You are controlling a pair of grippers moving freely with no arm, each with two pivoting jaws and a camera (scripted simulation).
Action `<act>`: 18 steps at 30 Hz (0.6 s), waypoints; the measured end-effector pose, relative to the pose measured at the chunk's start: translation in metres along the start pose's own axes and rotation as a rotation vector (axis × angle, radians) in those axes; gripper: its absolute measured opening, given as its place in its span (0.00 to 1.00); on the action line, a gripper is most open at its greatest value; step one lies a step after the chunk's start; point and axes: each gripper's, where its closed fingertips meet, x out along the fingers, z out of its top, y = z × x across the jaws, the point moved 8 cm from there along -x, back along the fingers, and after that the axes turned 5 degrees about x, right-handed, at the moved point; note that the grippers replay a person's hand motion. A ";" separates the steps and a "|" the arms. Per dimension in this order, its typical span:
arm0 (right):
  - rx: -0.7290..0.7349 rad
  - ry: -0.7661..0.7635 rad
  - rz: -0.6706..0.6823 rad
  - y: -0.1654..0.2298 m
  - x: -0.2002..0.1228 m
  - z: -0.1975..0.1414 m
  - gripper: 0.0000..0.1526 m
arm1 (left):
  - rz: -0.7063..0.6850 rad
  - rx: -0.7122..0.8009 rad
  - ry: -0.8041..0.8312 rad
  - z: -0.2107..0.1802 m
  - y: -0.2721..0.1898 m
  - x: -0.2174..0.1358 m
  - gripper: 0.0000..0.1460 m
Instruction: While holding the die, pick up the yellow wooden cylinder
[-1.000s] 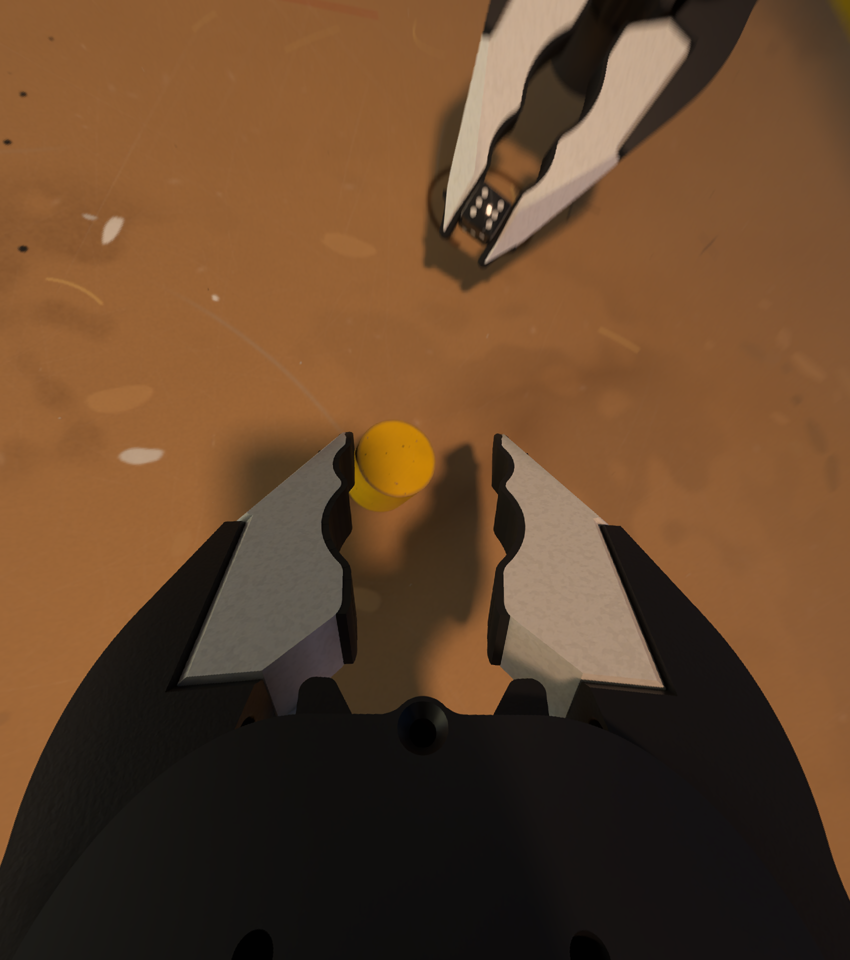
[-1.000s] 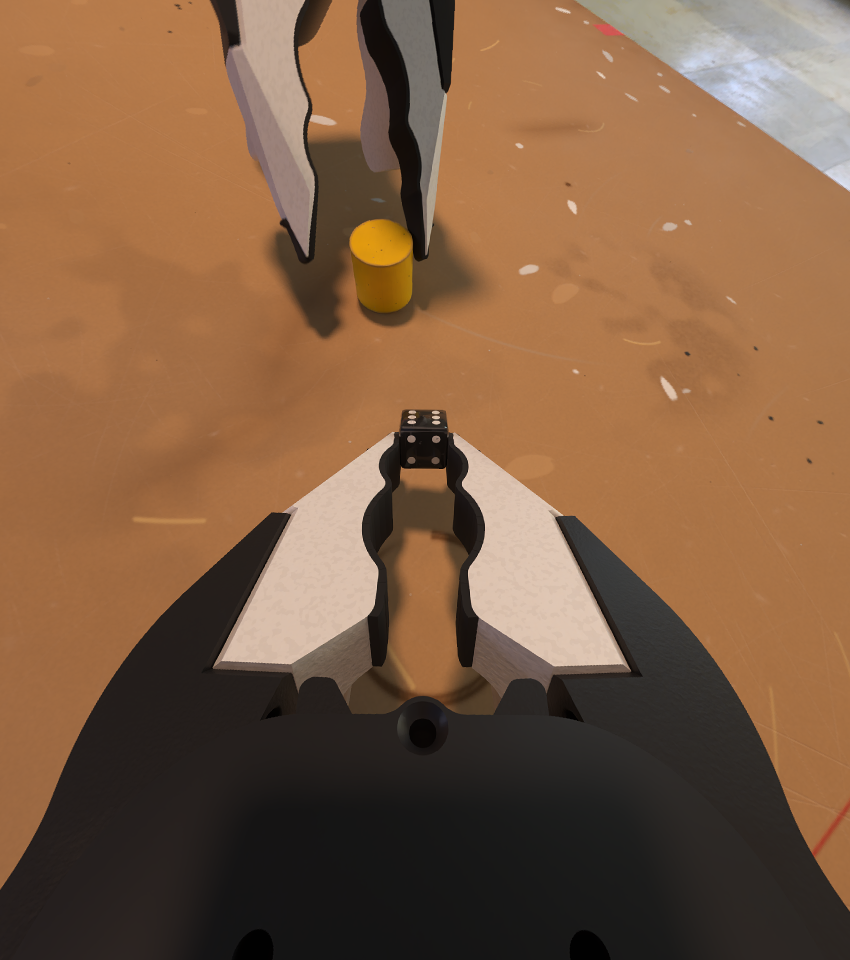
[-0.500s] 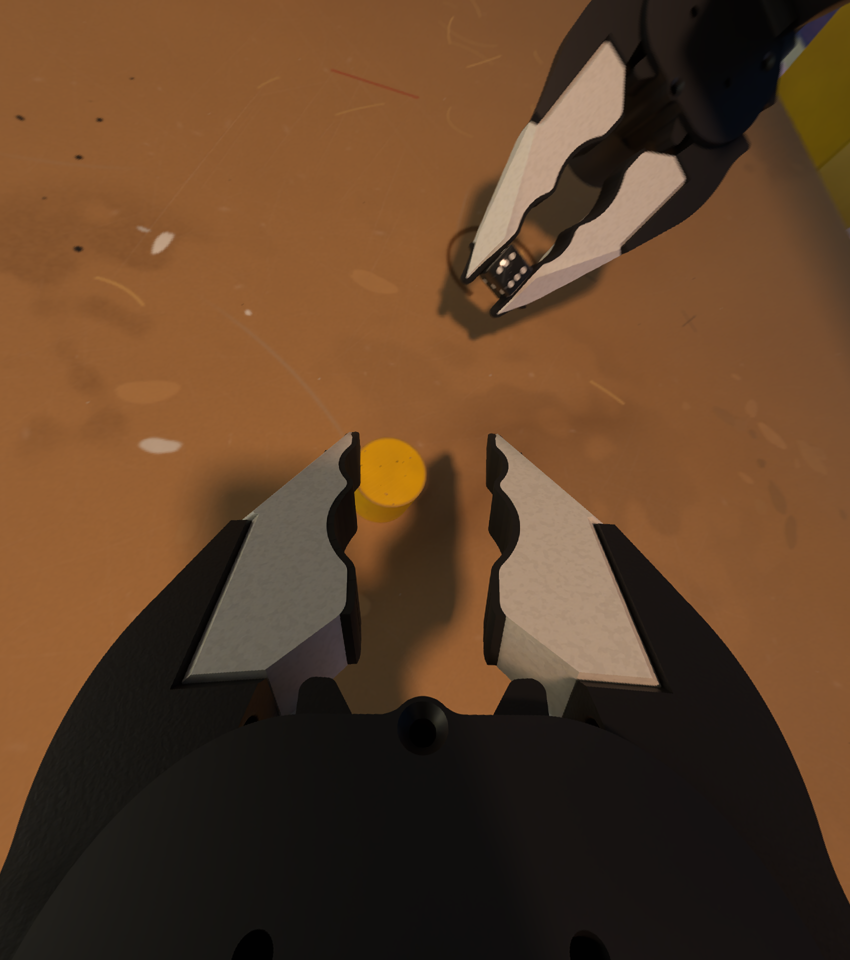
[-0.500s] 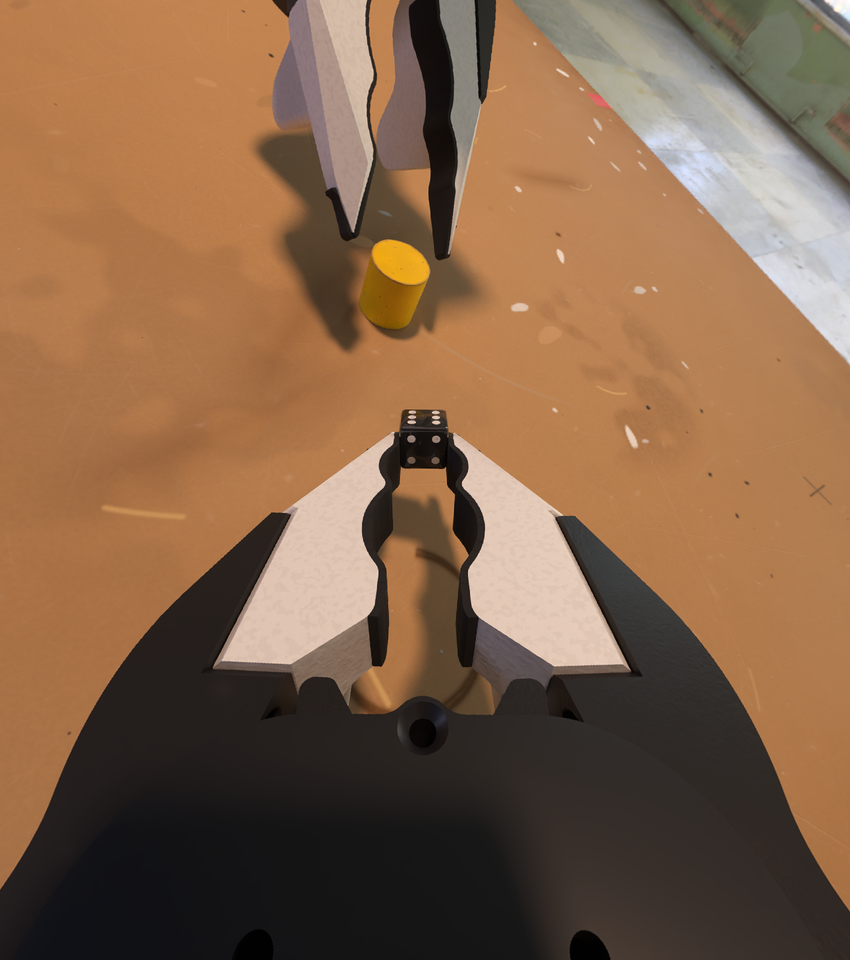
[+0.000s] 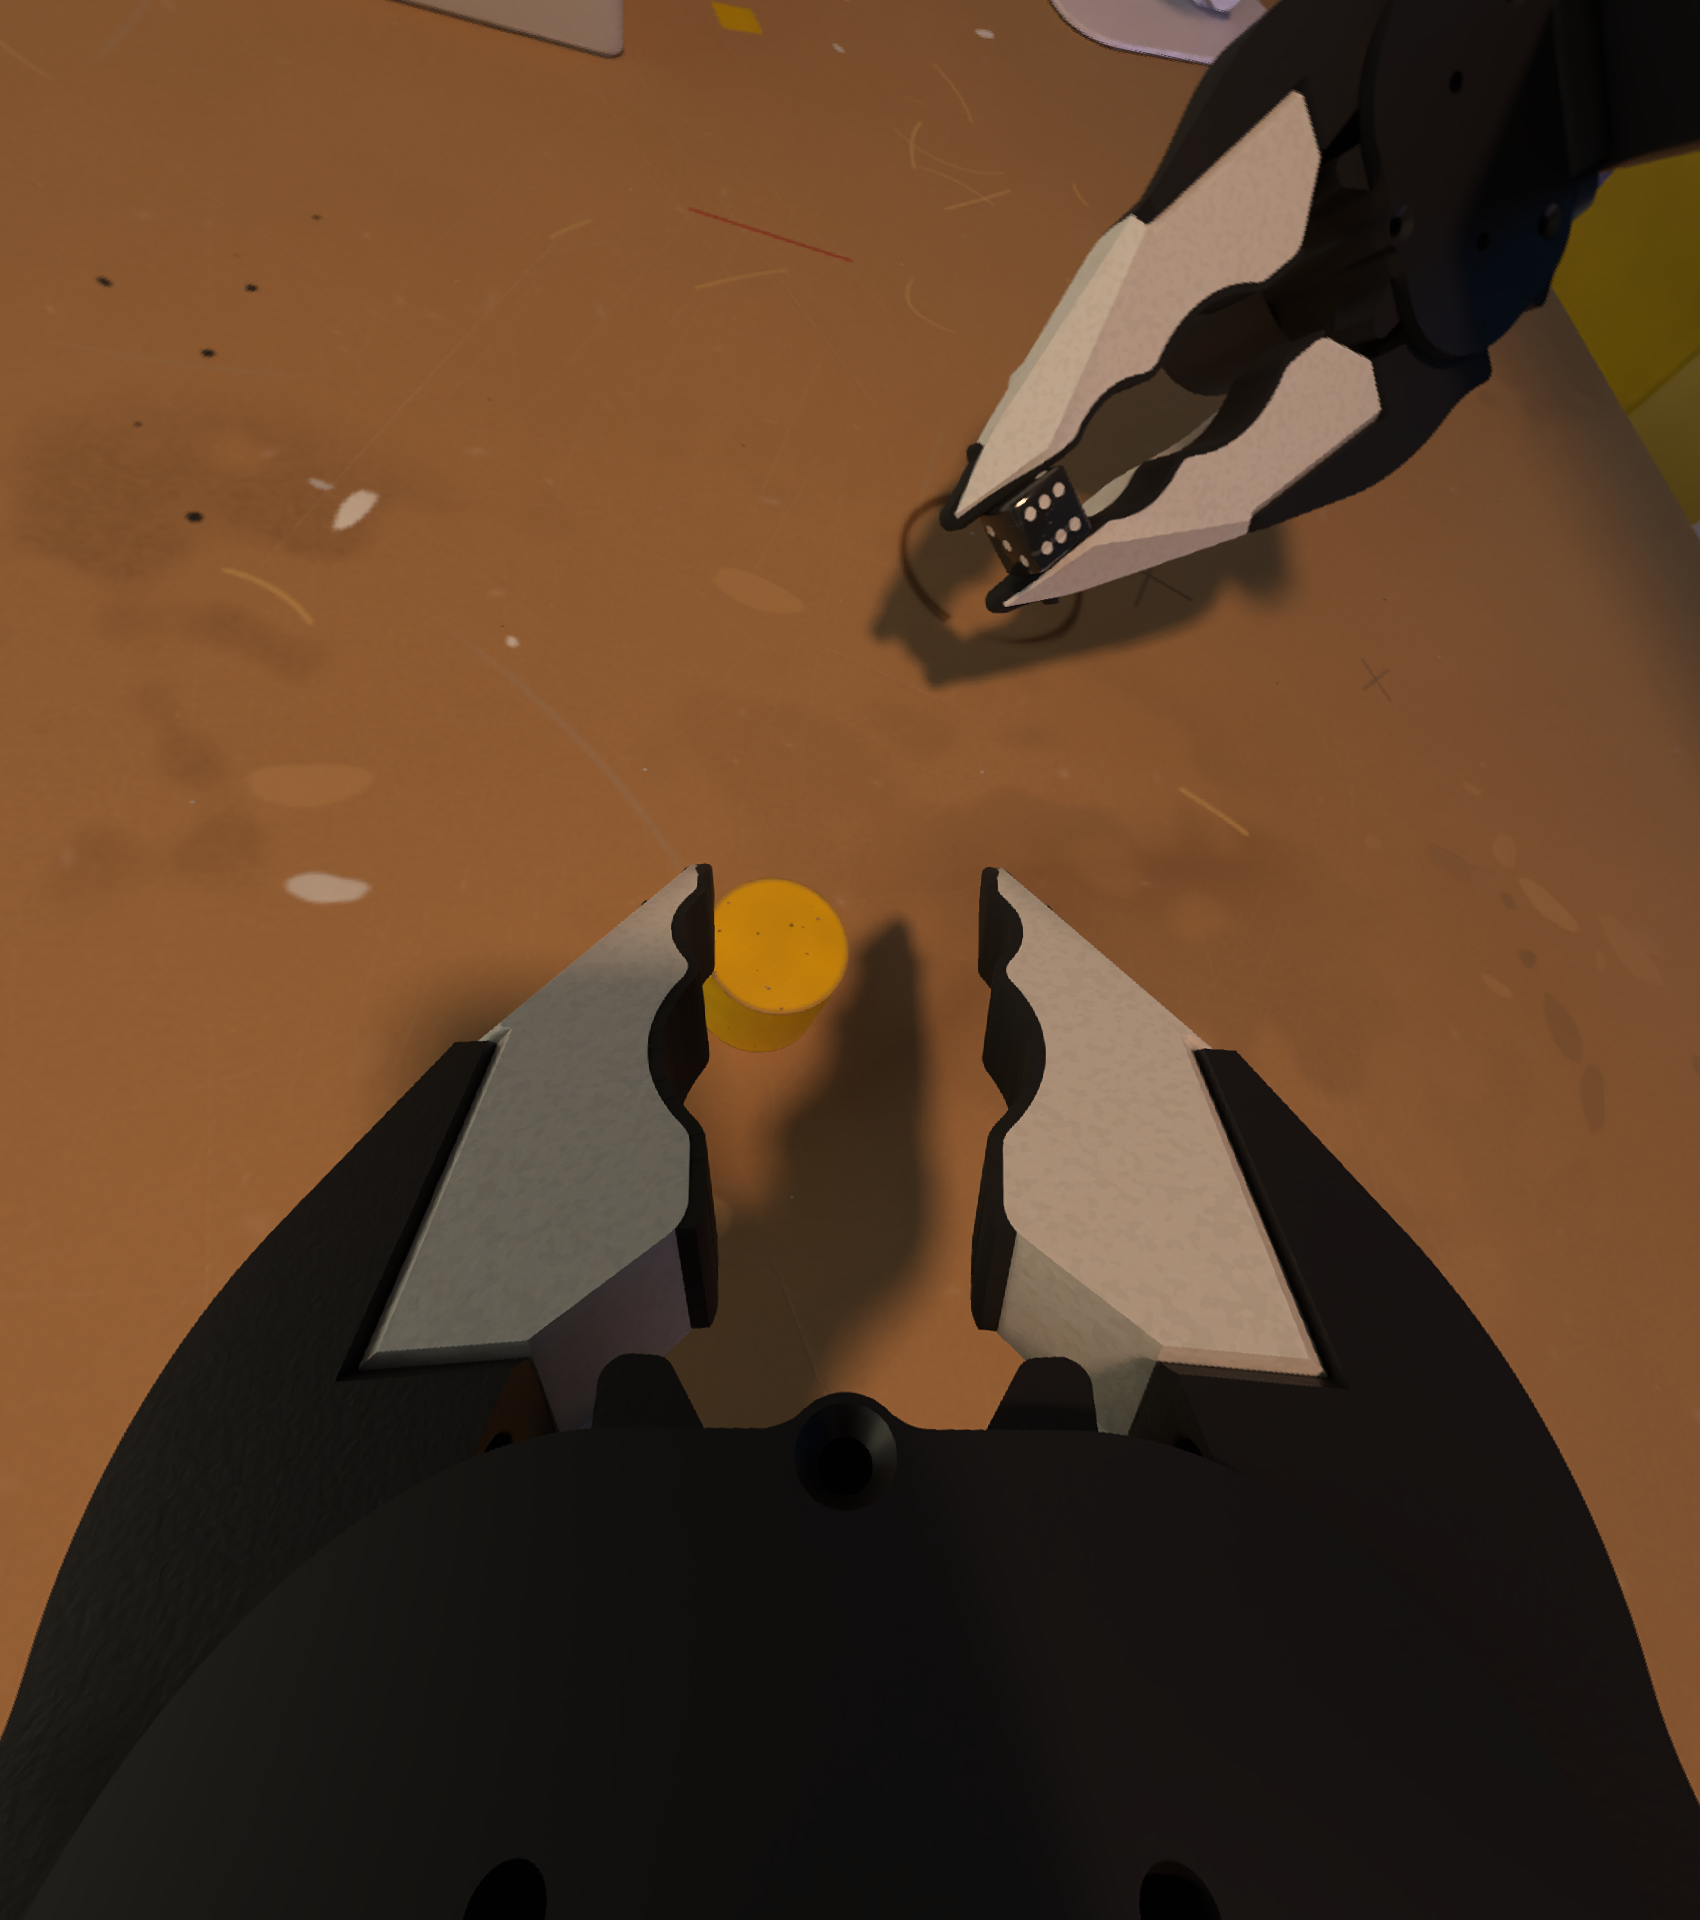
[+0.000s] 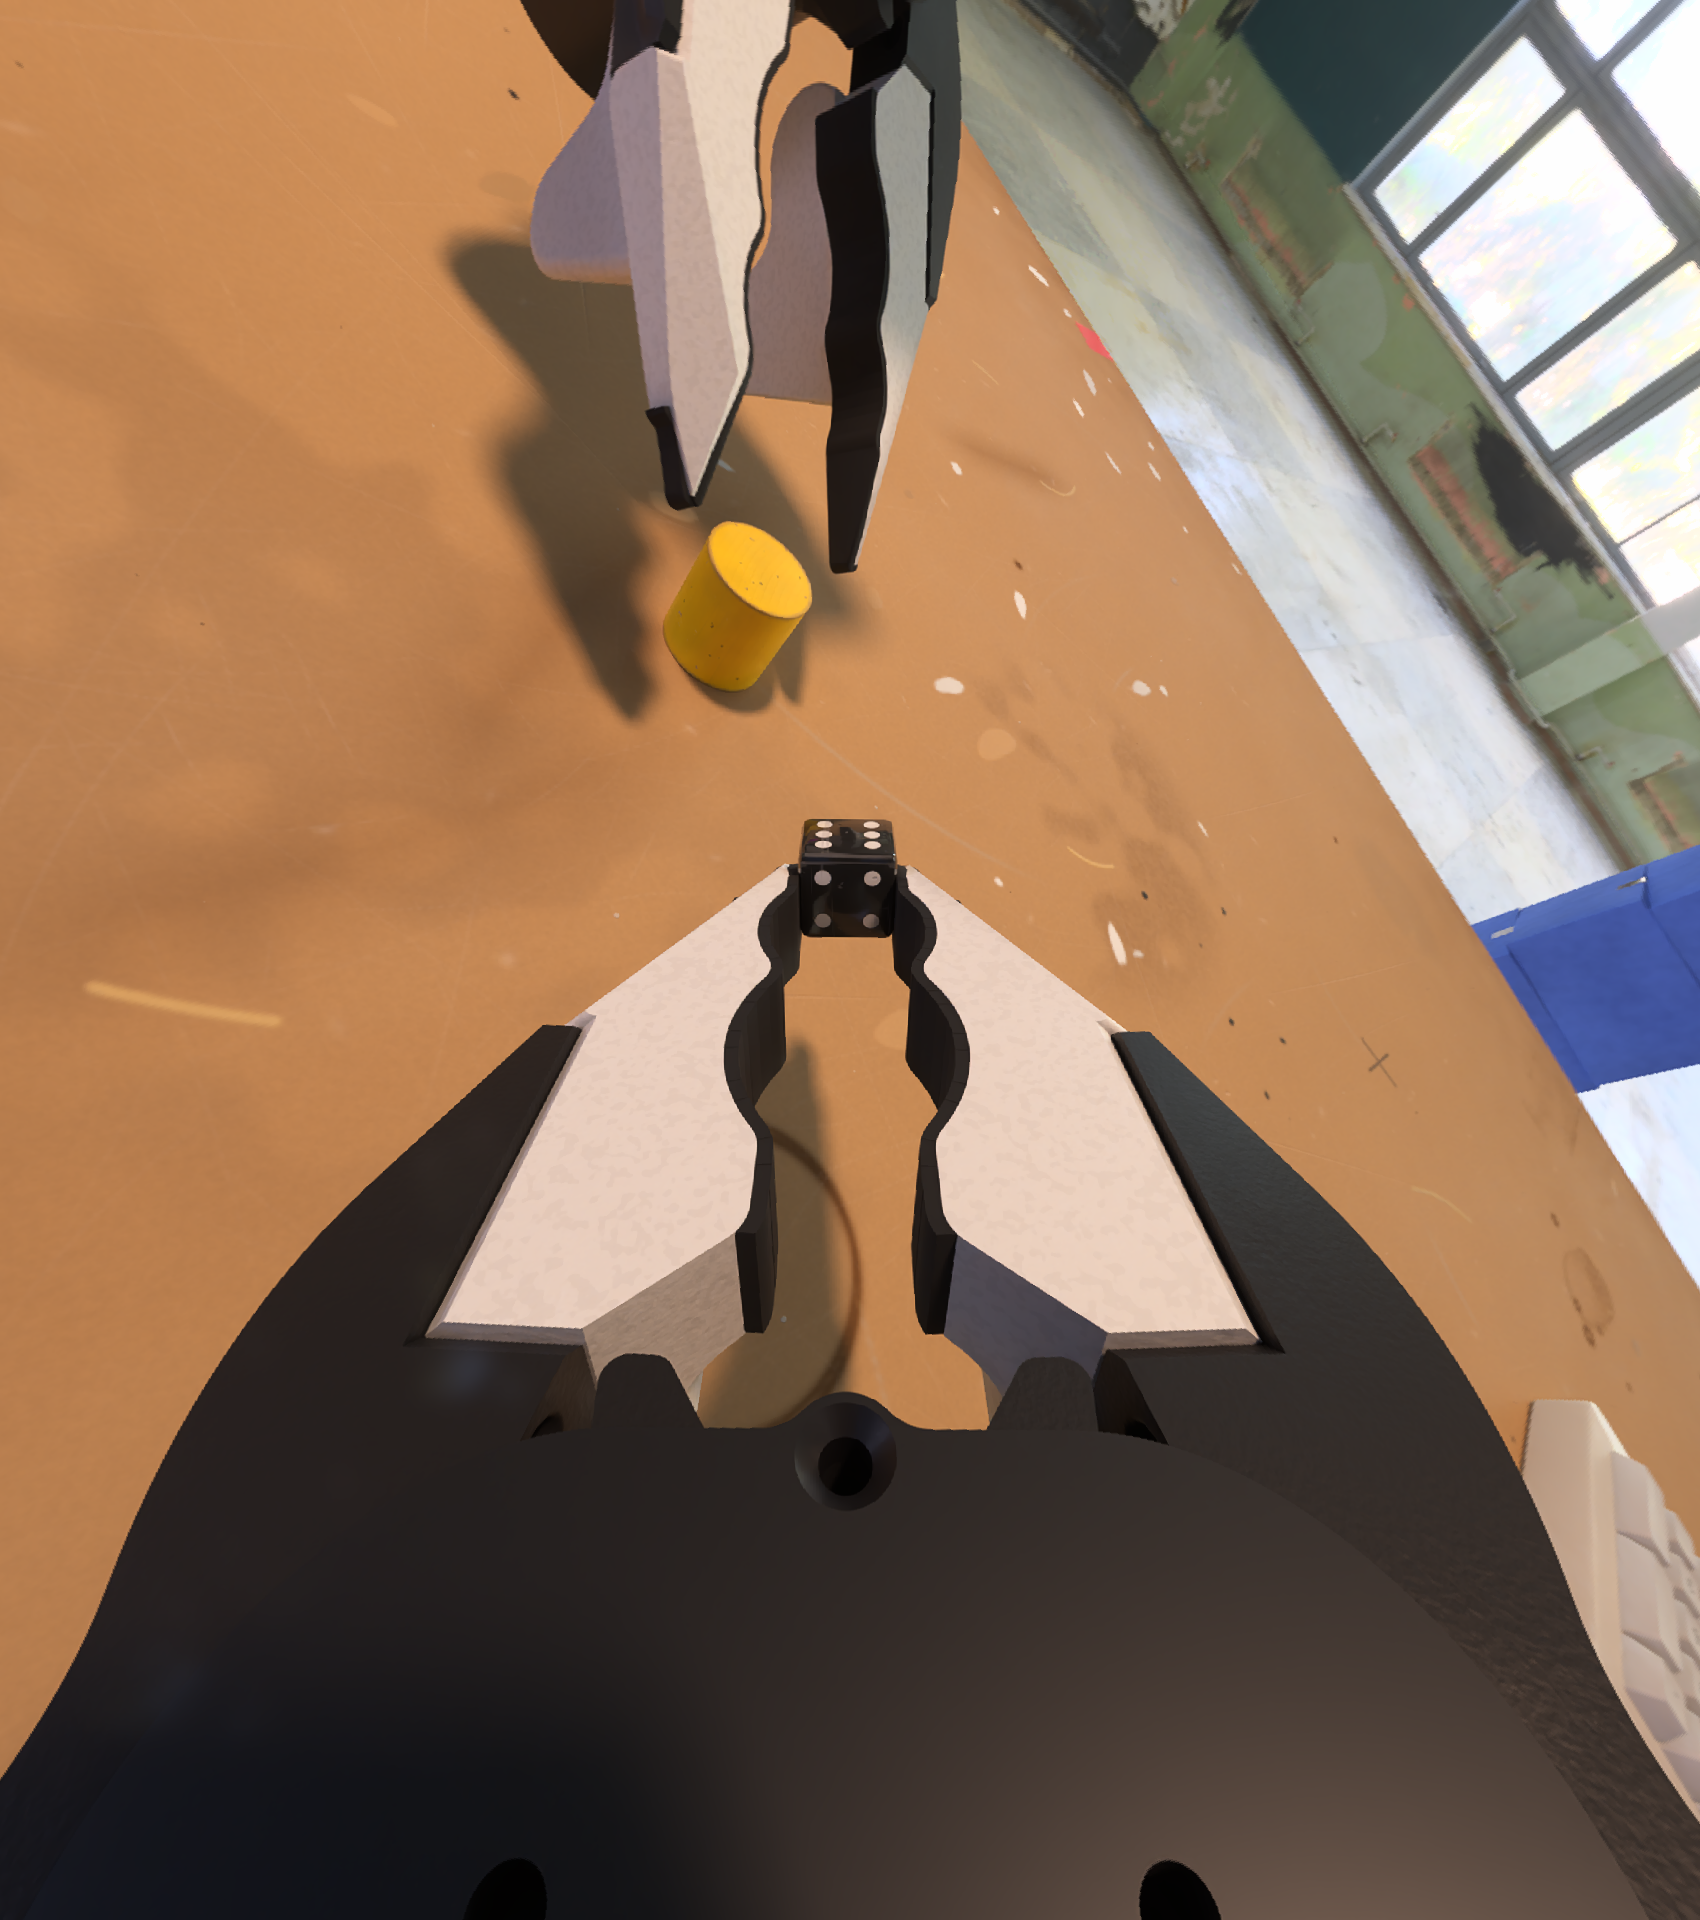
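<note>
The yellow wooden cylinder (image 5: 773,961) stands upright on the brown table, below and between my left gripper's fingers, close to the left finger. My left gripper (image 5: 843,878) is open and hovers over it, holding nothing. My right gripper (image 6: 846,873) is shut on the black die (image 6: 846,883) with white pips, held at the fingertips above the table. The right wrist view shows the cylinder (image 6: 737,608) ahead, with the left gripper (image 6: 761,530) hanging just above it. The left wrist view shows the right gripper (image 5: 981,561) and the die (image 5: 1038,525) at the upper right.
The table edge (image 6: 1345,831) runs diagonally on the right, with floor beyond. A blue box (image 6: 1656,966) and a white keyboard-like object (image 6: 1677,1621) lie to the right. A yellow block (image 5: 1698,281) stands at the far right. A dark ring mark (image 5: 919,571) is on the table.
My left gripper has risen a little, still open over the cylinder. My right gripper has lifted and tilted with the die, drawing away from the left gripper. The cylinder has stayed on the table.
</note>
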 end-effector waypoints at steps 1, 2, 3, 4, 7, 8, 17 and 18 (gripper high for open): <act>-0.011 0.001 -0.003 0.000 0.000 0.000 0.11 | 0.007 -0.003 -0.001 0.000 0.001 0.000 0.35; -0.019 0.001 -0.005 0.001 0.000 0.001 0.11 | 0.012 -0.005 -0.001 0.000 0.001 -0.001 0.34; -0.023 0.001 -0.005 0.001 0.000 0.001 0.11 | 0.016 -0.006 -0.001 0.000 0.001 -0.001 0.34; -0.023 0.000 -0.003 0.001 0.000 0.001 0.11 | 0.020 -0.008 0.005 -0.001 0.001 -0.002 0.34; 0.015 0.005 0.016 0.001 -0.001 0.000 0.11 | 0.056 -0.009 0.064 -0.005 0.003 -0.002 0.34; 0.043 0.010 0.025 0.000 -0.001 0.000 0.11 | 0.076 0.003 0.088 -0.007 0.004 -0.002 0.34; 0.397 -0.006 0.116 -0.011 -0.005 -0.007 0.11 | 0.088 0.131 0.184 -0.017 0.003 0.004 0.40; 0.403 -0.002 0.122 -0.010 -0.004 -0.008 0.11 | 0.085 0.141 0.195 -0.017 0.002 0.006 0.40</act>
